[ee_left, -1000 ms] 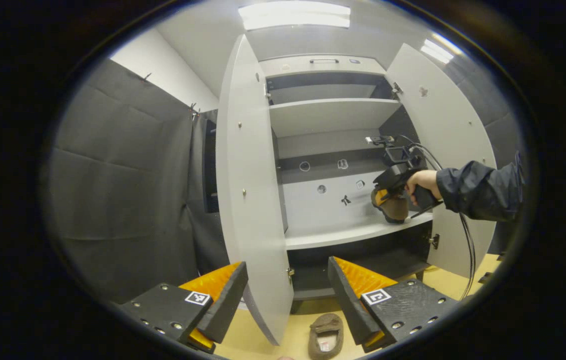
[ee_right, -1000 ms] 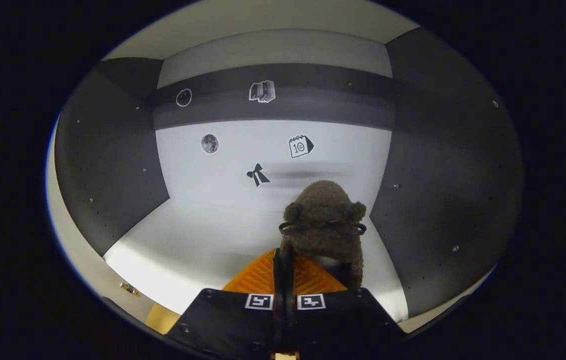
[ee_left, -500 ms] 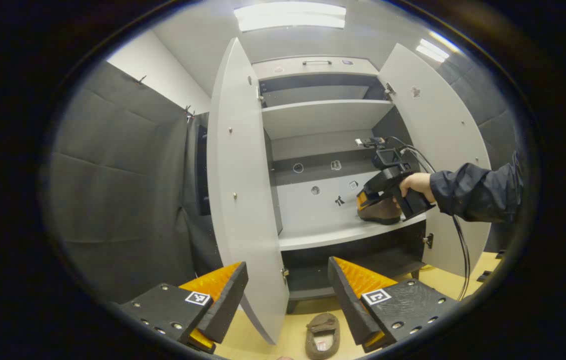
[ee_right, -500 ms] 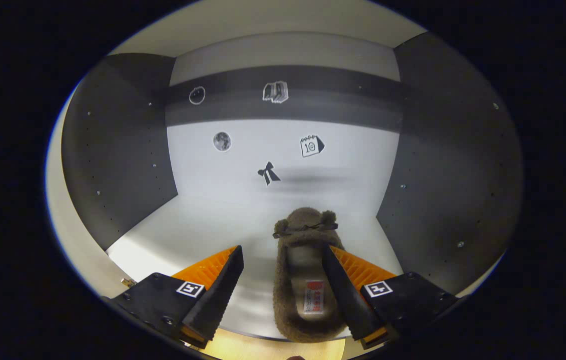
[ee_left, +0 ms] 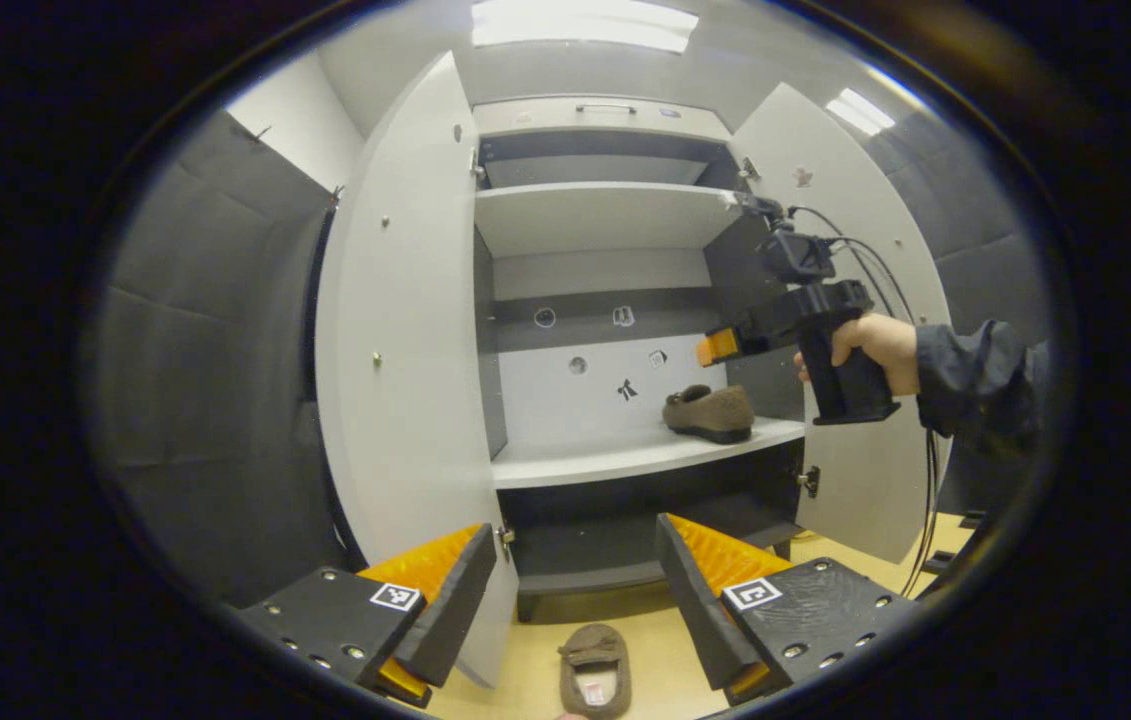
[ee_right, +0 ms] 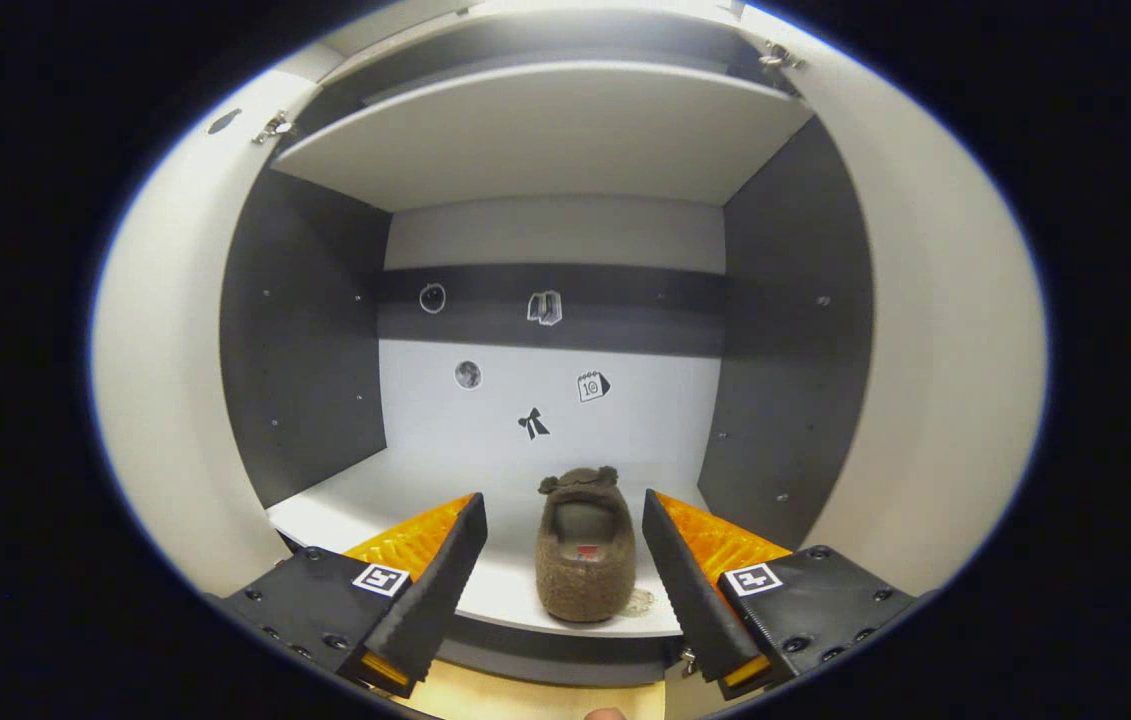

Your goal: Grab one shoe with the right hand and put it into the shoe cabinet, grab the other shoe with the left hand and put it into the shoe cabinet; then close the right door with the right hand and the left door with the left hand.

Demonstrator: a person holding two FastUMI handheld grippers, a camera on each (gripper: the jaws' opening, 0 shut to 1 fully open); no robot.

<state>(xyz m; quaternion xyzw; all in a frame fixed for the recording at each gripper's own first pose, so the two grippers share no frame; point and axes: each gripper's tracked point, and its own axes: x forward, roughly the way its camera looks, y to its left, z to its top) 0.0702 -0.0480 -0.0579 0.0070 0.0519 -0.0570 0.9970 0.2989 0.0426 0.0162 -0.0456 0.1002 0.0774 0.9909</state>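
Now both the left tool point(ee_left: 575, 590) and right tool point(ee_right: 565, 570) gape empty, one shoe point(ee_right: 586, 545) shelved.

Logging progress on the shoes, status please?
Right tool open, clear of first shoe on cabinet shelf. Left tool open above second shoe on floor. Both doors open.

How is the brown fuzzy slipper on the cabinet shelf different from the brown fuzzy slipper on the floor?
The brown fuzzy slipper on the grey cabinet shelf is already stored, at the right end of the shelf; the brown fuzzy slipper on the yellowish floor lies outside, in front of the cabinet. The shelf slipper is seen from the side in the left gripper view; the floor slipper is seen from above, its opening visible. Both rest sole down, ungripped.
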